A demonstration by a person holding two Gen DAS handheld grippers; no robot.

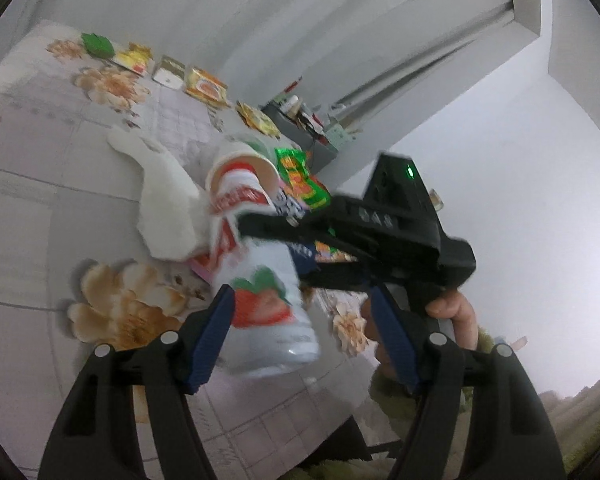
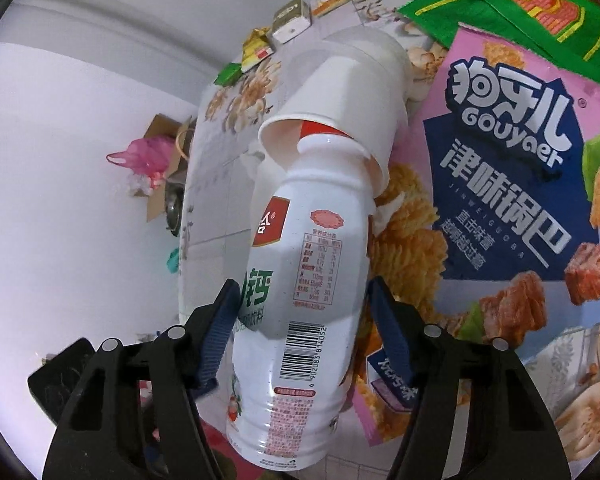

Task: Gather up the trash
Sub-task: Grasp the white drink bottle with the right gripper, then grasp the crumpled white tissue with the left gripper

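Observation:
A white drink bottle with a strawberry label has its neck pushed into a white paper cup. My right gripper is shut on the bottle's body. In the left wrist view the same bottle and cup lie over the floral table, with the right gripper clamped across them. My left gripper is open; its left finger touches the bottle, its right finger stands apart. A pink snack bag and a green wrapper lie beside the cup.
A crumpled white tissue lies left of the cup. Several small wrappers line the table's far edge. A cardboard box with a pink bag stands on the floor past the table. A dark cabinet with clutter stands behind.

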